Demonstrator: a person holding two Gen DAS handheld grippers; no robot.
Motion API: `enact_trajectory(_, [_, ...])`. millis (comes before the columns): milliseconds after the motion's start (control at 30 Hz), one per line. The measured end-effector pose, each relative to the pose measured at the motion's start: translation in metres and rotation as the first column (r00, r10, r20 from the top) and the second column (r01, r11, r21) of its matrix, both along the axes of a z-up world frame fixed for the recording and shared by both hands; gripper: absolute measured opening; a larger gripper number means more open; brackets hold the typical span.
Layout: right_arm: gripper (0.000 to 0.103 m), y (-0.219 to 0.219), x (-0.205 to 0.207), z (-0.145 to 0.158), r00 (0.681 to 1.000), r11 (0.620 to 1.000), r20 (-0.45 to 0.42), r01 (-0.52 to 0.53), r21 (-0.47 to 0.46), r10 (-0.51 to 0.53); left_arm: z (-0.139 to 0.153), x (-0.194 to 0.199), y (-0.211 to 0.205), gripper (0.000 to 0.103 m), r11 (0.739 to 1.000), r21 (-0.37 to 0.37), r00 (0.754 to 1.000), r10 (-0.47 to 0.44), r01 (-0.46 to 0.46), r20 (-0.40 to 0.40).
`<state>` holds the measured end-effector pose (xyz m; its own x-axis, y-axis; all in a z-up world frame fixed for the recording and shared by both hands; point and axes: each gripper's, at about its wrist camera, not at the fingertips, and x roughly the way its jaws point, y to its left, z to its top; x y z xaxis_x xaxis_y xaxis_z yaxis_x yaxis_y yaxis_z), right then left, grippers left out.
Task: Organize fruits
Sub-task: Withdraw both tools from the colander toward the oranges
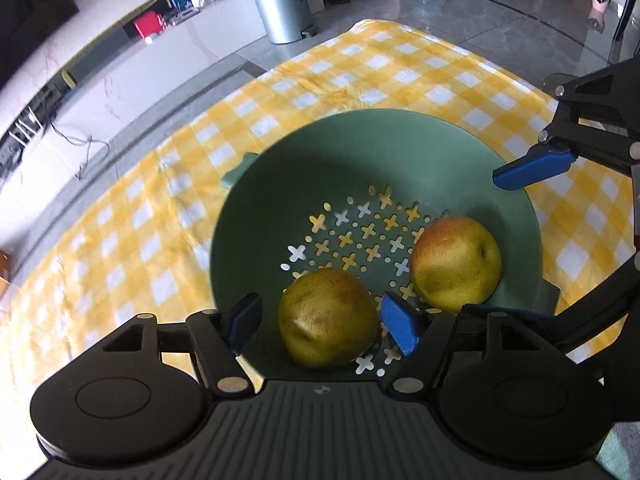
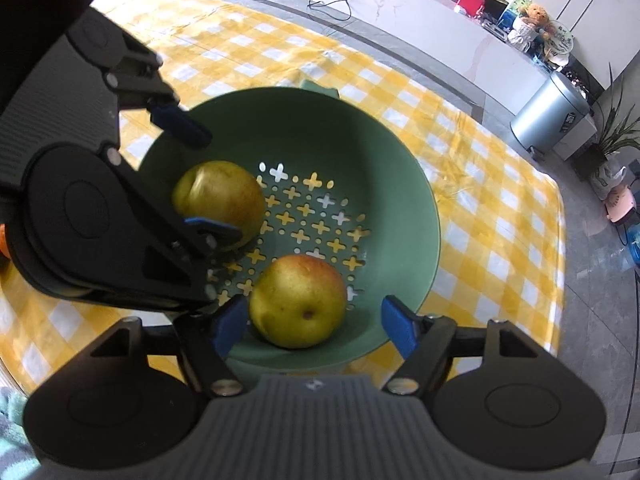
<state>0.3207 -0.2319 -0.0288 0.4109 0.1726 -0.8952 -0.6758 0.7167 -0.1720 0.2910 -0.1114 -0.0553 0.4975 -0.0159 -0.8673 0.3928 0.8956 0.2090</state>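
A green colander bowl (image 1: 320, 152) with cross-shaped holes sits on a yellow checked cloth. Two yellow-green pears with red blush lie in it. My left gripper (image 1: 324, 326) is open, its blue pads on either side of the near pear (image 1: 328, 318) without touching it. My right gripper (image 2: 314, 326) is open around the other pear (image 2: 298, 306), pads apart from it. In the left wrist view the second pear (image 1: 456, 264) lies at right and a right gripper finger (image 1: 532, 168) hangs over the rim. In the right wrist view the left gripper (image 2: 200, 176) stands around the first pear (image 2: 220, 200).
The bowl (image 2: 400, 184) rests mid-cloth (image 1: 132, 240); grey tiled floor lies beyond. A silver bin (image 1: 280, 0) and a white low cabinet (image 1: 140, 72) stand at the back. A potted plant (image 2: 612, 148) stands by the bin (image 2: 552, 112) in the right wrist view.
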Motion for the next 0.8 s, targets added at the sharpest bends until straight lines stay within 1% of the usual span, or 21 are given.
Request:
enact_trajectory(100, [0.071, 0.000, -0.006, 0.006, 1.000, 1.000, 0.017, -0.005, 0.006, 0.005, 0.008, -0.008, 0.004, 0.081, 1.000, -0.016, 1.000, 0.008, -0.007, 0.021])
enact_trajectory(233, [0.071, -0.002, -0.018, 0.019, 0.999, 0.999, 0.048, -0.005, 0.032, 0.004, 0.023, -0.022, 0.014, 0.081, 0.996, -0.078, 0.997, 0.046, -0.041, 0.060])
enact_trajectory(300, [0.071, -0.002, -0.024, 0.026, 0.998, 0.999, 0.060, 0.014, 0.044, -0.017, 0.031, -0.031, 0.018, 0.081, 0.992, -0.112, 0.995, 0.060, -0.051, 0.078])
enact_trajectory(367, [0.072, -0.004, -0.030, 0.032, 0.997, 0.996, 0.057, 0.043, 0.073, -0.047, 0.042, -0.042, 0.024, 0.081, 0.989, -0.141, 0.992, 0.068, -0.053, 0.103])
enact_trajectory(433, [0.072, -0.008, -0.037, 0.039, 0.997, 0.990, 0.041, 0.066, 0.126, -0.071, 0.051, -0.053, 0.030, 0.081, 0.985, -0.165, 0.989, 0.079, -0.058, 0.124])
enact_trajectory(533, [0.072, -0.015, -0.048, 0.047, 0.993, 0.966, -0.010, 0.113, 0.234, -0.114, 0.062, -0.071, 0.041, 0.082, 0.974, -0.213, 0.983, 0.111, -0.077, 0.149])
enact_trajectory(600, [0.072, -0.018, -0.058, 0.051, 0.989, 0.946, -0.025, 0.150, 0.289, -0.149, 0.068, -0.083, 0.049, 0.082, 0.965, -0.246, 0.977, 0.136, -0.093, 0.164])
enact_trajectory(700, [0.072, -0.018, -0.075, 0.053, 0.980, 0.910, -0.031, 0.193, 0.367, -0.195, 0.074, -0.100, 0.061, 0.082, 0.948, -0.298, 0.969, 0.170, -0.110, 0.180])
enact_trajectory(800, [0.072, -0.016, -0.094, 0.051, 0.969, 0.872, -0.018, 0.230, 0.431, -0.247, 0.076, -0.116, 0.074, 0.082, 0.930, -0.344, 0.961, 0.202, -0.129, 0.187])
